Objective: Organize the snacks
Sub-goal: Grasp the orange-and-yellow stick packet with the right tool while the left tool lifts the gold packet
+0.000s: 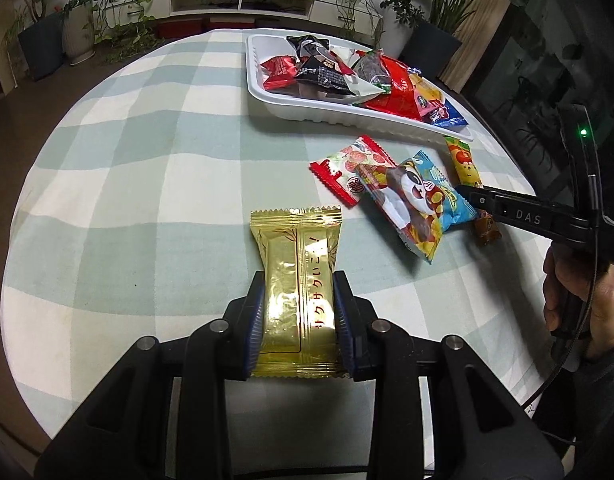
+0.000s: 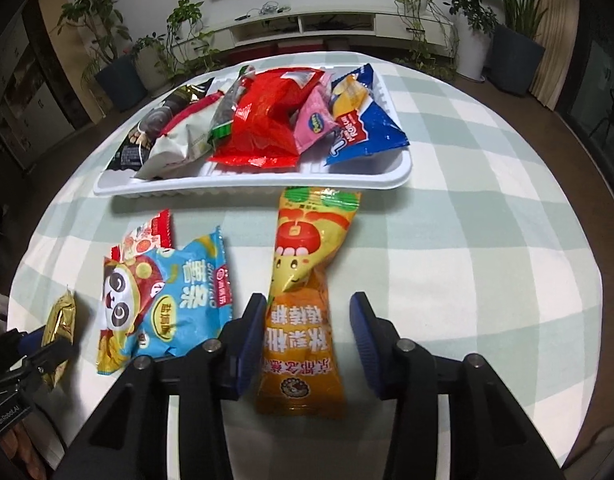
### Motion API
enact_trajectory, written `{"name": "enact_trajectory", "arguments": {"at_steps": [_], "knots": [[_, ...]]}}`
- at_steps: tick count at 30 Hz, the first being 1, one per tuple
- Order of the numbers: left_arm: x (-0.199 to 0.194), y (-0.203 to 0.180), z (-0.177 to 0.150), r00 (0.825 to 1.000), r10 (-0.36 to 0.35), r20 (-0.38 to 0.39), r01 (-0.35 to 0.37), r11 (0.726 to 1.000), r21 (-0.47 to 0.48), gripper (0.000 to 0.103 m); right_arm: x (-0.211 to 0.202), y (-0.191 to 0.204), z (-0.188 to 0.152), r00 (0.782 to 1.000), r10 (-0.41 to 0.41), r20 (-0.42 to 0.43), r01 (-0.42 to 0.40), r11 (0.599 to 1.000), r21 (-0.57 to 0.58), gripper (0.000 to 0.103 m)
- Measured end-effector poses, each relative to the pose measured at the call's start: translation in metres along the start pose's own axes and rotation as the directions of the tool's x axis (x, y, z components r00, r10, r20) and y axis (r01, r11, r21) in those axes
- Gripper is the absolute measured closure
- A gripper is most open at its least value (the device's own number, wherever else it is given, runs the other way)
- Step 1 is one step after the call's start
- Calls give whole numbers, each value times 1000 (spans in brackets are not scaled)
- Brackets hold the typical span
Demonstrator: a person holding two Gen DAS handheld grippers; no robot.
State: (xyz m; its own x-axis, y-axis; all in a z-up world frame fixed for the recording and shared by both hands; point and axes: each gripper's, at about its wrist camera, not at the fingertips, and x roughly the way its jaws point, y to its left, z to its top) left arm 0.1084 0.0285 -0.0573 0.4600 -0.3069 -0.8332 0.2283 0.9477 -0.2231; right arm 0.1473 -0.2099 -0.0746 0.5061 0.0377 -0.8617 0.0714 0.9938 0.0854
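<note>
My left gripper (image 1: 299, 304) is shut on a gold snack packet (image 1: 297, 276) and grips its sides just over the checked tablecloth; the packet also shows in the right wrist view (image 2: 59, 328). My right gripper (image 2: 309, 332) is open, its jaws on either side of a long orange snack packet (image 2: 307, 300) that lies on the cloth, the left pad close to it. That packet also shows in the left wrist view (image 1: 467, 172). A blue panda packet (image 2: 163, 300) lies left of it, over a red-and-white packet (image 2: 151, 236). A white tray (image 2: 251, 184) behind them holds several snacks.
The round table has a green-and-white checked cloth (image 1: 147, 184). The tray (image 1: 347, 116) stands at the far right in the left wrist view. Potted plants and a low white cabinet (image 2: 339, 24) stand beyond the table. The person's hand (image 1: 579, 292) holds the right gripper.
</note>
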Motion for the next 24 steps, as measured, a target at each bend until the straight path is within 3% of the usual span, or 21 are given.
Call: {"name": "enact_trajectory", "arguments": {"at_steps": [3,13,18,24], "knots": [[-1,1,0,1000,-3,2,3,1000,-3,74,2,6,1,1000,-30,-2,30,999,-44,57],[-2,0,0,1000,-3,5,3,1000,-4,74,-7,0,-8,1000,-10,-5,10,998,-58,85],[-6,2,1,1000,-6,17,7,1000,-13,74,-19,-7,-16,999,33,21,-33,999,-4,87],[-17,7,13,999,-24,47,25,999,-27,74,-52,-22,-9,990,87,112,-95,994,61,88]]}}
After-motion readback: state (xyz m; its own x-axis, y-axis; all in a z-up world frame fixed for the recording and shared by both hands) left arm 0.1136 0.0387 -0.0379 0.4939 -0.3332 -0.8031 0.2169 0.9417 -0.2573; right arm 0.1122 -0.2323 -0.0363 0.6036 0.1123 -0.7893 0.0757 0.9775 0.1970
